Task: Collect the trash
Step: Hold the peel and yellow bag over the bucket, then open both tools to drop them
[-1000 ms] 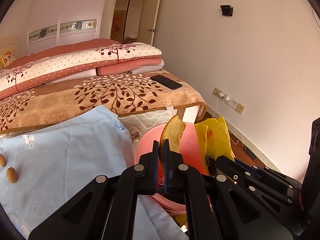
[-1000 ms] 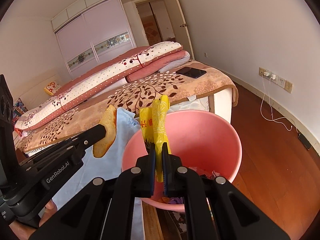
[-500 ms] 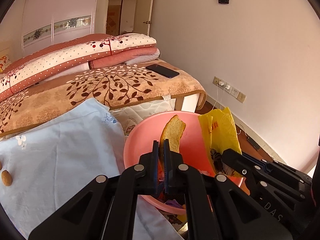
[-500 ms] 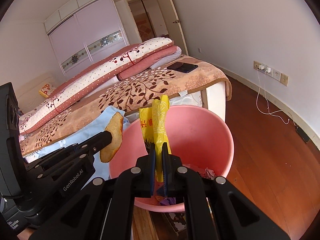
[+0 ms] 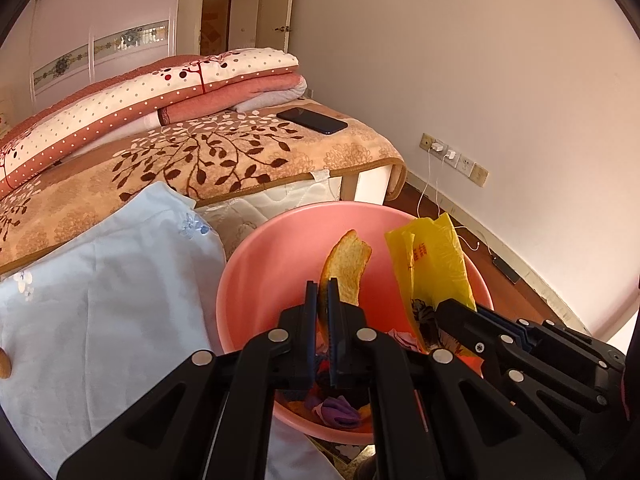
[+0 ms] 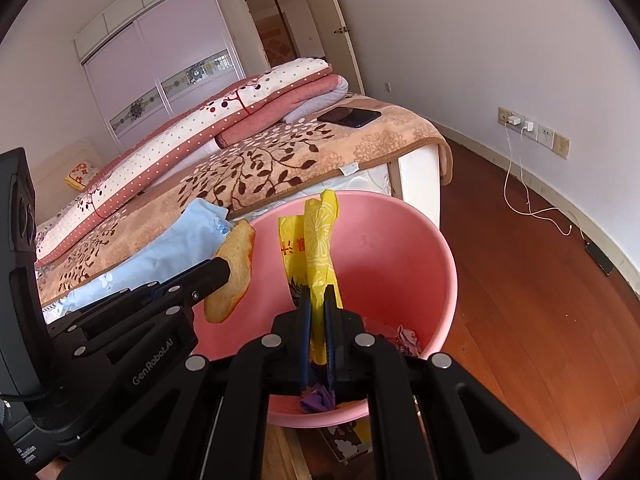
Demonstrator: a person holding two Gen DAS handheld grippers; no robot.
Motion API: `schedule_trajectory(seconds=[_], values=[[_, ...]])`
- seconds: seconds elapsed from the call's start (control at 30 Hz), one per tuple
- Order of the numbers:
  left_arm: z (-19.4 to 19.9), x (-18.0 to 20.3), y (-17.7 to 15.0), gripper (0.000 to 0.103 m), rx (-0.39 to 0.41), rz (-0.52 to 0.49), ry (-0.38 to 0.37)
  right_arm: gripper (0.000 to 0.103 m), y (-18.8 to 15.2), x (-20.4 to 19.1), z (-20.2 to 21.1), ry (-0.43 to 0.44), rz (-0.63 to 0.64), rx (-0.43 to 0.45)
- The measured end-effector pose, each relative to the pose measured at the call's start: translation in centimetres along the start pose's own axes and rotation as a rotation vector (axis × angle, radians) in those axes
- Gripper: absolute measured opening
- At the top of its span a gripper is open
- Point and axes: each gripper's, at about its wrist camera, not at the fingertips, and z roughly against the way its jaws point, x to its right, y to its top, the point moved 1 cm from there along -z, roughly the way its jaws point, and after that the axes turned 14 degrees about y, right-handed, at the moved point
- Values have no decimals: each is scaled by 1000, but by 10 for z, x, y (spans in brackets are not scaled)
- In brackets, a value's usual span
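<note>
Golden-brown toasted bread slice (image 5: 347,266) stands upright above a pink plastic basin (image 5: 256,264), pinched at its lower edge by the left hand-held gripper (image 5: 322,288), whose two blue-padded fingers are pressed together on it. Just to its right, a crumpled yellow plastic bag (image 5: 434,268) with red printing is also held over the basin, clamped by the right hand-held gripper (image 6: 315,294), its fingers pressed together on the bag's lower part. In the right wrist view the bread slice (image 6: 232,270) hangs over the basin's near left rim (image 6: 448,276), while the bag (image 6: 316,248) rises from the fingers over the basin's middle. At the bottom of the basin lie small scraps, among them a purple crumpled piece (image 5: 338,410) and some orange bits.

The basin sits beside a bed (image 5: 224,160) covered with a tan blanket patterned with brown leaves. A pale blue cloth (image 5: 104,280) with small flower prints spreads to the left of the basin. On the bed lie folded pink and white dotted quilts (image 5: 160,92) and a dark phone (image 5: 312,120). A white cable (image 6: 528,200) runs from wall sockets to the wooden floor (image 6: 540,300).
</note>
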Motion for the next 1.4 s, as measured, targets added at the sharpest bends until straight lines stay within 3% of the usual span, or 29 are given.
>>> schedule_trajectory(seconds=[0.83, 1.4], values=[[-28, -6, -2, 4, -37, 9, 10, 6, 3, 1, -27, -71, 32, -34], [-27, 1, -6, 4, -39, -11, 39, 6, 0, 9, -28, -94, 34, -50]])
